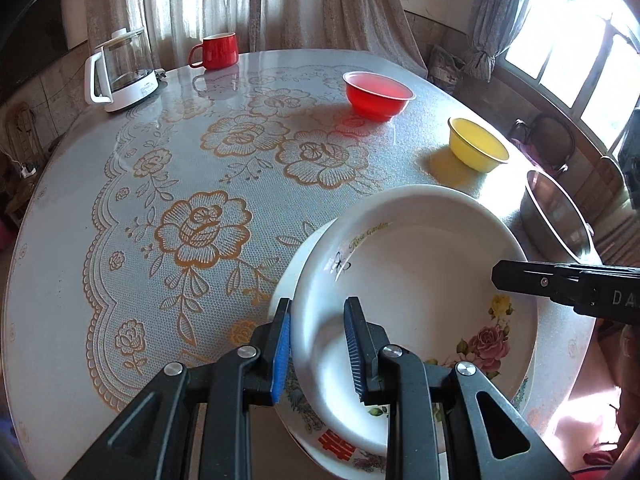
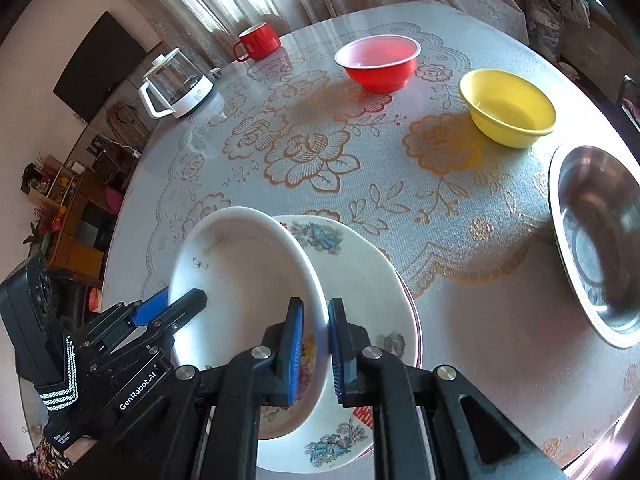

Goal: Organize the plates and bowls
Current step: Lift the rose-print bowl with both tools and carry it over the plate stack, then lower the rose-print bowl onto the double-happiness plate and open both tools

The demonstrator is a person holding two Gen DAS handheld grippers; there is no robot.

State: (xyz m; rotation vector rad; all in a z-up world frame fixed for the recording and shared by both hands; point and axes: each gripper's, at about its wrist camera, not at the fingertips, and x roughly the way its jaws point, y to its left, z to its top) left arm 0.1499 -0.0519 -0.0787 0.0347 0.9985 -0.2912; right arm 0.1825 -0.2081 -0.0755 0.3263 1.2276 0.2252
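A white bowl (image 1: pixel 420 280) (image 2: pixel 240 264) with rose prints hangs tilted just over a flowered plate (image 1: pixel 292 276) (image 2: pixel 360 280) at the table's near edge. My left gripper (image 1: pixel 318 308) (image 2: pixel 188 300) is shut on the bowl's left rim, one pad inside and one outside. On the opposite rim my right gripper (image 2: pixel 316 308) (image 1: pixel 500 276) is shut in the same way. Farther back stand a red bowl (image 1: pixel 378 94) (image 2: pixel 378 62) and a yellow bowl (image 1: pixel 478 148) (image 2: pixel 508 108). A steel bowl (image 1: pixel 556 216) (image 2: pixel 600 240) sits at the right edge.
The round table (image 1: pixel 160 160) (image 2: pixel 400 184) has a lace-pattern cover. A red mug (image 1: pixel 216 50) (image 2: pixel 258 42) and a glass kettle (image 1: pixel 124 68) (image 2: pixel 176 80) stand at its far left. Curtains and a window lie behind.
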